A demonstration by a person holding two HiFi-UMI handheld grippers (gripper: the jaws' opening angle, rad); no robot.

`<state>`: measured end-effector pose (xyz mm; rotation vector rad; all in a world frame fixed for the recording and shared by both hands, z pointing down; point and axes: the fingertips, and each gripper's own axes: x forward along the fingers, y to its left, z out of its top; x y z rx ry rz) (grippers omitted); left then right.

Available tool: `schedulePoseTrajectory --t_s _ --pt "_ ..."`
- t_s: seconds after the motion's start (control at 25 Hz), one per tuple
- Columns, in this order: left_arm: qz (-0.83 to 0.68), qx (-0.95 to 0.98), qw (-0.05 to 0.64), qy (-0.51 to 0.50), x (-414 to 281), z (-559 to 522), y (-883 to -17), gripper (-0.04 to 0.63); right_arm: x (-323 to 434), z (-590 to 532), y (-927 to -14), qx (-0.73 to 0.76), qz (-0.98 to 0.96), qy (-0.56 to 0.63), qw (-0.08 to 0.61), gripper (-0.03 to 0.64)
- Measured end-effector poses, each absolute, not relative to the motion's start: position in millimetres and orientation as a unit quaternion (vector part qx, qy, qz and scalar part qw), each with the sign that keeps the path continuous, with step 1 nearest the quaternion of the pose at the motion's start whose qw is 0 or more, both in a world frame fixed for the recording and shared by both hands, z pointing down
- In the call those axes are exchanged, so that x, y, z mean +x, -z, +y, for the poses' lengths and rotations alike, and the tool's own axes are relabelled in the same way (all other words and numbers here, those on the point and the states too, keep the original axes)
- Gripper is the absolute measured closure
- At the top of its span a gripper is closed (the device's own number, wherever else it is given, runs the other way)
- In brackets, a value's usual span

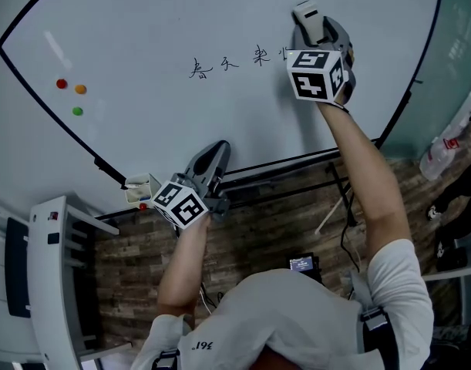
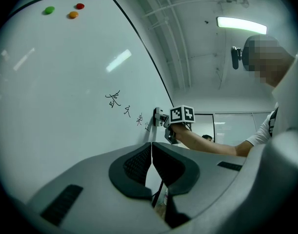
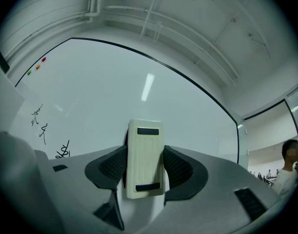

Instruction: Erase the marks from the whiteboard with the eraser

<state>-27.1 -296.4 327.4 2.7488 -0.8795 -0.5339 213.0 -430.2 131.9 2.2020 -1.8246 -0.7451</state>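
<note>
Entries, left to right, as I read them from my station.

1. Whiteboard (image 1: pixel 181 21): large, white, dark-framed, filling most of the head view.
2. Magnets: red magnet (image 1: pixel 62 84), orange magnet (image 1: pixel 80 89) and green magnet (image 1: pixel 77 111), clustered near the board's left edge, well apart from the writing.
3. Small tray (image 1: pixel 140 189): on the board's lower rail, just left of my left gripper.
4. Left gripper (image 1: pixel 218 146): held low by the board's bottom edge. In the left gripper view I see its two jaws pressed together with nothing between them.
5. Marks (image 1: pixel 227 65): a short row of black handwritten characters across the middle of the board. The last one sits partly behind my right gripper's marker cube.
6. Eraser (image 3: pixel 145 160): cream-coloured, with two dark strips on its back. It stands upright, pinched between the right jaws. The left gripper view shows it at the board's surface, at the right end of the row of marks; I take it as touching.
7. Right gripper (image 1: pixel 308 14): raised high on an outstretched arm, jaws clamped on the eraser's two sides.
8. Bottle (image 1: pixel 443 149): pale, past the board's right edge, above the wood-patterned floor (image 1: pixel 258 230).
</note>
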Motion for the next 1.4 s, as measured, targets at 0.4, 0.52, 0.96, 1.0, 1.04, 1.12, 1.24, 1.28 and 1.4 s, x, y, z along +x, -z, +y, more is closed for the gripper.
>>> schedulePoseTrajectory --t_s 0.4,0.52,0.96,1.0,1.04,1.12,1.24,1.28,1.4 --pt "-0.306 0.927 0.107 0.186 -52 -296 -331 0.583 193 -415 -133 0.737 -0.628 0.239 0.073 0.365" --pt "-0.308 0.926 0.108 0.189 -58 -294 -330 0.583 169 -413 -133 0.722 -0.644 0.243 0.071 0.365" --pt "-0.338 0.915 0.102 0.198 -107 -283 -333 0.581 61 -407 -154 0.664 -0.699 0.252 0.081 0.365" --pt "-0.339 0.914 0.101 0.198 -110 -282 -334 0.581 53 -408 -157 0.660 -0.704 0.251 0.081 0.364" --pt "-0.342 0.913 0.101 0.198 -112 -282 -335 0.581 46 -408 -159 0.655 -0.709 0.250 0.080 0.365" --pt "-0.349 0.911 0.102 0.198 -119 -280 -337 0.581 29 -408 -164 0.644 -0.719 0.249 0.079 0.365" --pt "-0.355 0.908 0.098 0.200 -143 -274 -342 0.581 -11 -403 -174 0.627 -0.734 0.249 0.080 0.365" --pt "-0.360 0.905 0.102 0.201 -151 -273 -343 0.581 -23 -402 -177 0.622 -0.738 0.249 0.080 0.365" --pt "-0.371 0.900 0.104 0.203 -169 -270 -344 0.581 -53 -401 -186 0.607 -0.750 0.249 0.083 0.364"
